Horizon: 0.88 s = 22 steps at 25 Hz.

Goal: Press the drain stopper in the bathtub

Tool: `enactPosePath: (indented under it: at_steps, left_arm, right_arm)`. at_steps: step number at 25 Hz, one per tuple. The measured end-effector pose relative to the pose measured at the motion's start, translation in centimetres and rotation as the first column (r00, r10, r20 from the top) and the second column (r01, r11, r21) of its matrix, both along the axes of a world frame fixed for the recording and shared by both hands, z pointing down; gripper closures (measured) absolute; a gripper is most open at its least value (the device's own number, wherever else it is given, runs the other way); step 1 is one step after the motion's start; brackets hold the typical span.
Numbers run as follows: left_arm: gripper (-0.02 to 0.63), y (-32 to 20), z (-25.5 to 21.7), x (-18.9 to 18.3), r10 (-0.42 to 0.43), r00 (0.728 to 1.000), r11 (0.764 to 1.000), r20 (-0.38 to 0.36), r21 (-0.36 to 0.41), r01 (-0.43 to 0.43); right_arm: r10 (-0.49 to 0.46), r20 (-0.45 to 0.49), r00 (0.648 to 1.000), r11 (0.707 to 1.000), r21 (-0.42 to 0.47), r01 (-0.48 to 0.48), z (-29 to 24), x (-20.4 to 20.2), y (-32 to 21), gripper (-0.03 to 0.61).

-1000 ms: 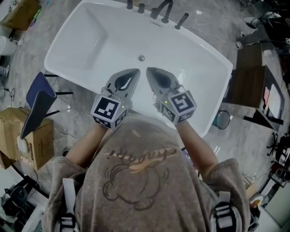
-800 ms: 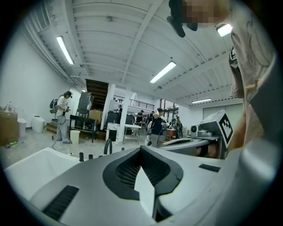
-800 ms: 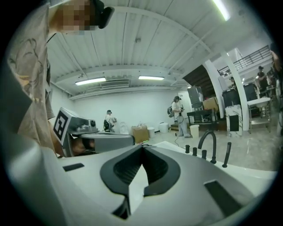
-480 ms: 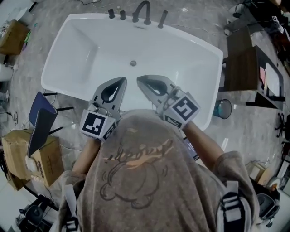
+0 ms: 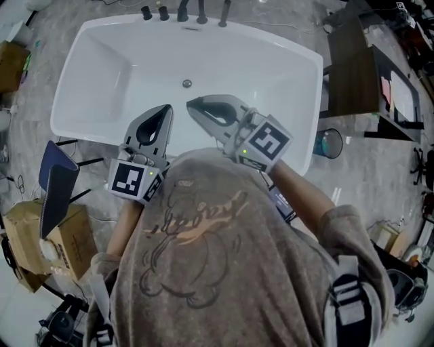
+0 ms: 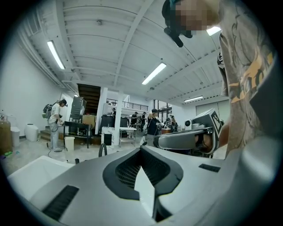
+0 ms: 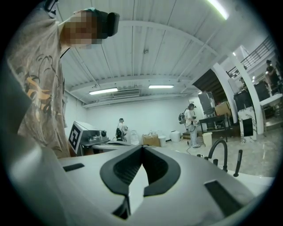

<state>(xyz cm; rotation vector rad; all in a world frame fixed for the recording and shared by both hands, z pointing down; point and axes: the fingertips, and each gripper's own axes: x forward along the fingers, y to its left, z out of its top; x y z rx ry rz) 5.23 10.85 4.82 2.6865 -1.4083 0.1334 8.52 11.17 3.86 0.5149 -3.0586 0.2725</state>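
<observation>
The white bathtub [image 5: 102,61] fills the top of the head view. Its small round metal drain stopper [image 5: 186,83] sits on the tub floor, near the far wall below the faucet [image 5: 184,9]. Both grippers hover over the near rim, level and side by side. My left gripper [image 5: 165,108] is shut with nothing in it, its tip just left of and nearer than the stopper. My right gripper [image 5: 192,103] is also shut and empty, its tip close below the stopper in the picture. In the gripper views, the left gripper [image 6: 141,148] and the right gripper [image 7: 142,147] point horizontally, and the stopper is hidden.
A dark wooden cabinet [image 5: 356,68] stands right of the tub, with a round blue bin [image 5: 328,144] beside it. A folded blue chair [image 5: 57,177] and a cardboard box [image 5: 30,230] stand at the left. Several people stand far off in the hall [image 6: 55,119].
The head view has shifted, so the tub and stopper now sit higher and further left. The right gripper has swung left, towards the stopper. Both grippers stay shut.
</observation>
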Motion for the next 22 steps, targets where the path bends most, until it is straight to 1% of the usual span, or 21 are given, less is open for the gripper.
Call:
enactPosePath:
  at_steps: [9,11,13,14,17,22]
  left_arm:
    - [0.611,0.2,0.7,-0.1,-0.015,1.0,1.0,-0.012,-0.024,0.015]
    - [0.611,0.4,0.9,-0.1,-0.021,1.0,0.999,-0.011,-0.027,0.02]
    - [0.611,0.6,1.0,-0.1,-0.027,1.0,0.999,-0.012,-0.031,0.027]
    - [0.611,0.7,1.0,-0.1,-0.031,0.999,0.999,-0.012,-0.033,0.031]
    - [0.611,0.8,1.1,-0.2,-0.038,0.999,0.999,-0.014,-0.036,0.037]
    - [0.611,0.9,1.3,-0.4,-0.047,0.999,0.998,-0.021,-0.043,0.046]
  right_arm:
    - [-0.031,-0.002,1.0,1.0,0.001,0.031,0.6,-0.4,0.1,0.578]
    - [-0.039,-0.02,0.999,0.999,-0.003,0.039,0.9,-0.4,0.4,0.578]
    - [-0.049,-0.062,0.997,0.999,-0.021,0.048,1.5,-0.3,0.7,0.578]
    - [-0.053,-0.066,0.996,0.998,-0.025,0.052,1.6,-0.3,0.8,0.578]
    - [-0.061,-0.034,0.998,0.998,-0.012,0.061,1.4,-0.6,0.9,0.578]
    - [-0.087,-0.047,0.995,0.996,-0.001,0.087,1.6,-1.1,1.4,0.578]
